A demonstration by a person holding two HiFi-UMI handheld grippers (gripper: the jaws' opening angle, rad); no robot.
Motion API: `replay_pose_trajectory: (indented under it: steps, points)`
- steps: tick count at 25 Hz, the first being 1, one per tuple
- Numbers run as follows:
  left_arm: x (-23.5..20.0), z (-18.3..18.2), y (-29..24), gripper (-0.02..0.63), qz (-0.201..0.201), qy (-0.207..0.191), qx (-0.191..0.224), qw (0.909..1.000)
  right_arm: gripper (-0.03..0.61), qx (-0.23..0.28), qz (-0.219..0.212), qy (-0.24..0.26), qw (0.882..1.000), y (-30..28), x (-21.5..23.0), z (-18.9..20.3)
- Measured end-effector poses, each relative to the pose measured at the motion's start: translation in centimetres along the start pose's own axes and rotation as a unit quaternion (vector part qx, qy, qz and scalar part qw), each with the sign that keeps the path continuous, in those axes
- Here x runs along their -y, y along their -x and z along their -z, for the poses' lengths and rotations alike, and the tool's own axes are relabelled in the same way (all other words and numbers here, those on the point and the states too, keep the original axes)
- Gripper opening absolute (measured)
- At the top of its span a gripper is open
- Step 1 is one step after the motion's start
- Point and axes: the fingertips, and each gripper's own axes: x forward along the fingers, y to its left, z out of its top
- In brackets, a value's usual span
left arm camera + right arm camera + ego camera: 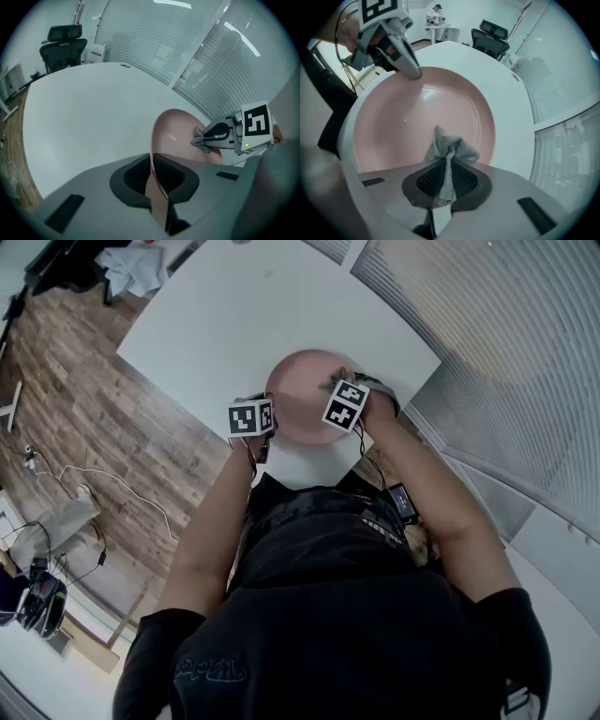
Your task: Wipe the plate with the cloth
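L gripper point(151, 164) clamps the left rim of the pink plate point(302, 404), hollow side up, at the near edge of the white table point(216, 324). R gripper point(446, 176) pinches the grey cloth point(450, 147), bunch pointing fwd into the plate; wood floor point(84, 409) left, glass wall point(506, 324) right.

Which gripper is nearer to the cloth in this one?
Right. The right gripper is shut on the cloth over the plate; the left gripper is clamped on the plate's opposite rim, apart from the cloth.
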Motion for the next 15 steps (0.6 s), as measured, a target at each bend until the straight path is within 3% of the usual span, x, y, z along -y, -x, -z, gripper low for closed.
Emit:
replay_pose_trajectory:
  steps: [7, 15]
  points:
    - [0.0, -0.2, 0.1, 0.032, -0.002, 0.008, 0.004, 1.0, 0.04, 0.047, 0.023, 0.011, 0.999, -0.2, 2.6, -3.7]
    - [0.1, 0.4, 0.2, 0.032, -0.008, 0.016, 0.01, 0.9998, 0.04, 0.079, 0.016, 0.043, 0.996, -0.3, 1.7, -7.8]
